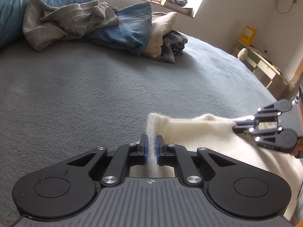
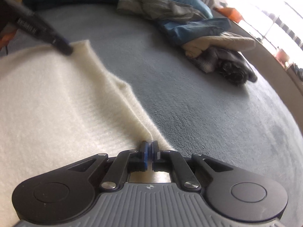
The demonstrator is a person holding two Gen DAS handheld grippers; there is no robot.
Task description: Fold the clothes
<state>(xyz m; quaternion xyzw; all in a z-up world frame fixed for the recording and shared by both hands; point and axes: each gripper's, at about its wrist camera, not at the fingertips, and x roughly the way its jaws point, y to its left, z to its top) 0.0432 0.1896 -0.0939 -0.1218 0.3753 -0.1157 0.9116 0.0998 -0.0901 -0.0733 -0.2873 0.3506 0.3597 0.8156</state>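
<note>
Cream fuzzy knit garment [image 1: 198,132] lies flat on the grey-blue fleece bed cover [image 1: 75,94], filling lower right of left-wrist view and left half of right-wrist view.

Left gripper [image 1: 151,147]: blue pads nearly together, clamped on a raised fold of the garment's corner; fabric runs up betw. the pads and peaks just beyond the tips. In right-wrist view it shows upper left, tips [image 2: 66,49] on the far corner.

Right gripper [image 2: 150,151]: pads nearly closed, pinching the garment's doubled edge at bottom centre, where cloth meets bed cover. In left-wrist view it sits at right edge [image 1: 238,126], tips at the cloth's edge.

No containers. Pile upper centre, well apart from garment: grey crumpled top [image 1: 66,24], blue denim jeans [image 1: 128,28], beige cloth [image 1: 162,32], dark plaid piece [image 1: 174,45].
</note>
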